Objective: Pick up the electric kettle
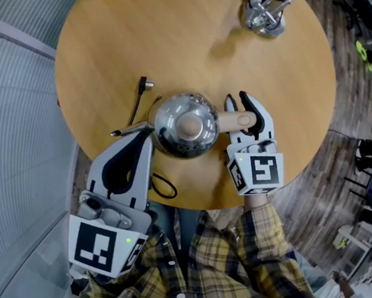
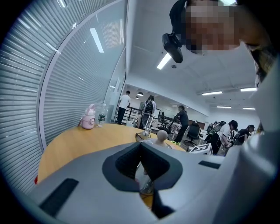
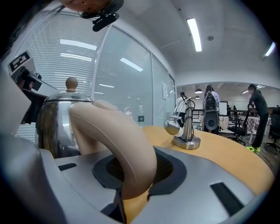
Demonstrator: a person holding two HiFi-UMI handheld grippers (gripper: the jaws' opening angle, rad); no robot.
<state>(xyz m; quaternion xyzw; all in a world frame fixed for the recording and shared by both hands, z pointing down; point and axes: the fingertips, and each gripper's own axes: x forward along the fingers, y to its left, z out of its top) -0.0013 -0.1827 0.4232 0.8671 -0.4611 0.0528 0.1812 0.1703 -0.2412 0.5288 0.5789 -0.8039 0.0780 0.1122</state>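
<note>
A shiny steel electric kettle (image 1: 183,125) with a round beige lid knob stands near the front edge of the round wooden table (image 1: 193,37). Its beige curved handle (image 1: 235,120) points right. My right gripper (image 1: 242,105) reaches in from the near side, and its jaws are shut on that handle. In the right gripper view the handle (image 3: 118,135) fills the dark pads, with the kettle body (image 3: 57,122) to the left. My left gripper (image 1: 146,135) lies at the kettle's left side with its jaws together and nothing between them. The kettle's knob (image 2: 162,135) shows just beyond its tips.
A chrome stand (image 1: 264,12) sits at the table's far right. A black cable with a plug (image 1: 141,93) lies left of the kettle, and a cable loop (image 1: 165,184) hangs by the front edge. A pink bottle (image 2: 89,118) stands far across the table.
</note>
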